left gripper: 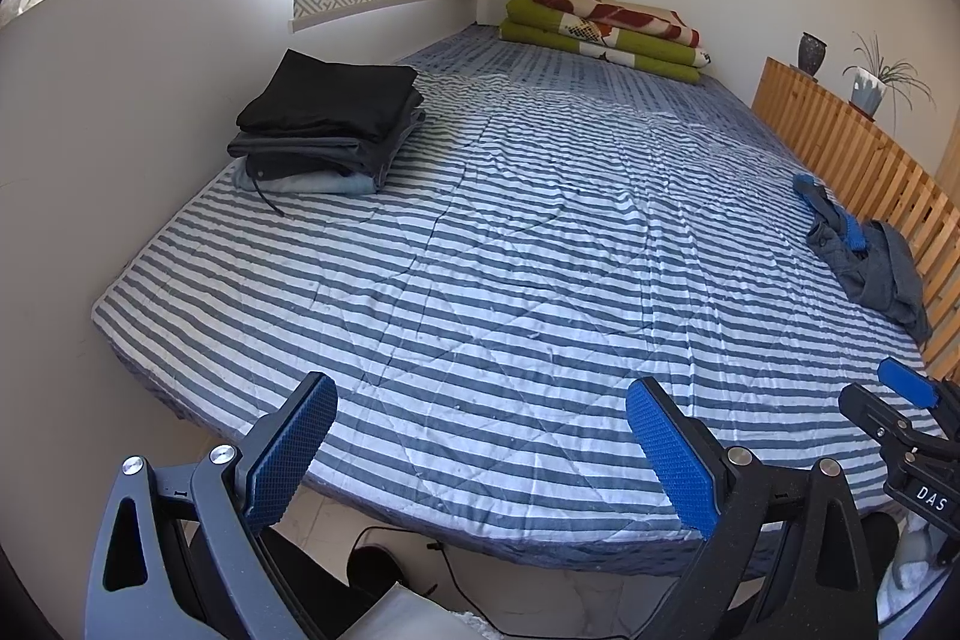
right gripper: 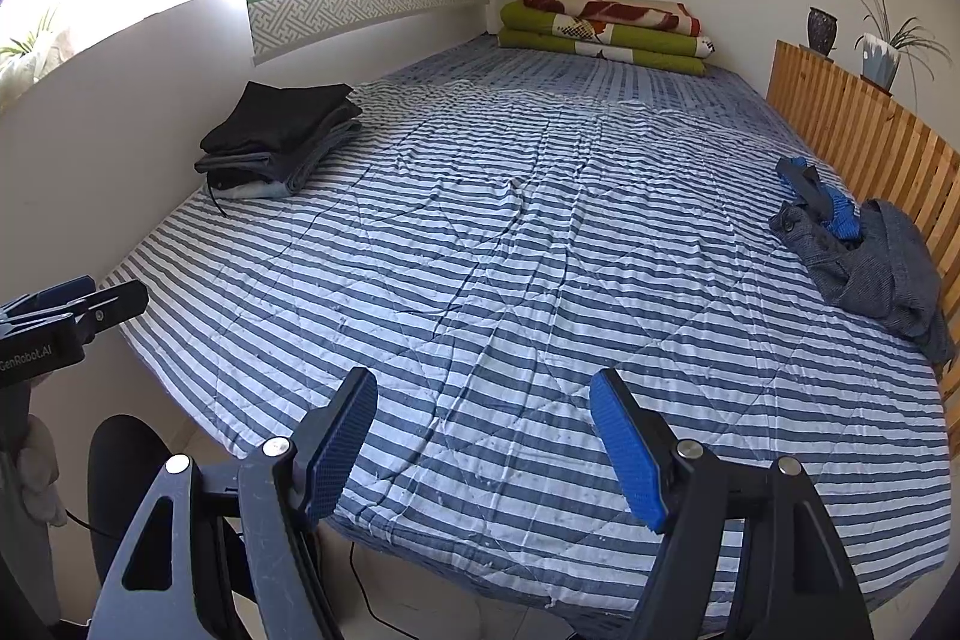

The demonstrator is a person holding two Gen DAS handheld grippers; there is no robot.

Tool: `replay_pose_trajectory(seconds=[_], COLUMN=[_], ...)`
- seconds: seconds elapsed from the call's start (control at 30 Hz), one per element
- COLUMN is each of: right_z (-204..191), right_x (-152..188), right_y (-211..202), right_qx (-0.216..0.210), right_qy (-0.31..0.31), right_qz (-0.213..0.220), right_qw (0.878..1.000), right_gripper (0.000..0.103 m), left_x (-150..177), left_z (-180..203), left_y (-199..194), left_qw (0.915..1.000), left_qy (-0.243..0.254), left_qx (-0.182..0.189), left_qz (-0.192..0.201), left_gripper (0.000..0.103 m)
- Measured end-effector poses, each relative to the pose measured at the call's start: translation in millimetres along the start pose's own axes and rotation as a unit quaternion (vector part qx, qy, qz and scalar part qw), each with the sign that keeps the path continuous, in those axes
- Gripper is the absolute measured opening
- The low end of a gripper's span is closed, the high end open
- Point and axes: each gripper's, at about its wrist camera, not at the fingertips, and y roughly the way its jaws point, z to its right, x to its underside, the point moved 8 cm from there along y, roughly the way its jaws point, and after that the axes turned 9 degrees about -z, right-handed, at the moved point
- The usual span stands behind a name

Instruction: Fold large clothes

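A crumpled grey and blue garment [left gripper: 864,250] [right gripper: 864,250] lies at the right side of the striped bed [left gripper: 480,232] [right gripper: 510,250], against the wooden slats. A stack of folded dark clothes [left gripper: 327,124] [right gripper: 279,139] sits at the left by the wall. My left gripper [left gripper: 480,448] hangs open over the bed's near edge, nothing between its blue pads. My right gripper [right gripper: 483,436] is open too, also empty, above the near edge. Each gripper shows at the side of the other's view: the right gripper [left gripper: 906,418], the left gripper [right gripper: 66,316].
Folded green and red blankets [left gripper: 606,28] [right gripper: 606,25] lie at the far end of the bed. A wooden slatted rail [left gripper: 870,172] [right gripper: 870,148] runs along the right, with a vase and a potted plant [right gripper: 882,52] on it. A cable [left gripper: 444,574] trails on the floor below.
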Motion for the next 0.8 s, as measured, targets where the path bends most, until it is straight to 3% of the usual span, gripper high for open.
replay_pose_trajectory(seconds=[0.5, 0.8], right_z=[6, 24], right_x=[-1, -8], right_y=[22, 47], right_qx=[0.002, 0.013], right_qy=[0.008, 0.027], right_qz=[-0.019, -0.034], right_qw=[1.000, 0.999], right_gripper=[0.070, 0.070], left_x=[-10, -51], left_z=[8, 33], left_y=[33, 76], left_qw=[0.9997, 0.9989], left_qy=[0.011, 0.036], left_qx=[0.007, 0.019], left_qz=[-0.020, -0.025], left_gripper=[0.099, 0.099])
